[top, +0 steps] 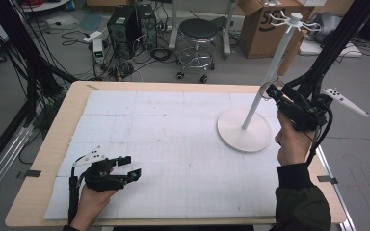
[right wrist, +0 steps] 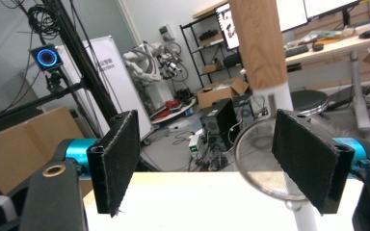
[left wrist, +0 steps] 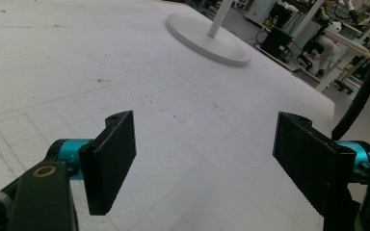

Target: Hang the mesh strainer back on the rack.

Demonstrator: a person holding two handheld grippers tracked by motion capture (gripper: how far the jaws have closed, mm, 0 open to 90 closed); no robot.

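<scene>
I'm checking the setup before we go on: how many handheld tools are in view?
2. The left tool is low over the white mat at the front left; the right tool is raised beside the stand's pole at the right.

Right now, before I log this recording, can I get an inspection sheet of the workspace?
Surface: white gridded mat on a light wooden table, flat, lightly speckled.
Job's things: white pole stand with round base upright at the mat's far right; round wire-mesh strainer against its pole.
Clutter: nothing seen on the mat.
Grippers: left claw open, low over the near left mat, nothing between its pads; right claw open, raised at the strainer, pads not pressing it.
Cables: tangled floor cables beyond the table.
Surroundings: black round stool, brown cardboard box, black computer tower.
</scene>
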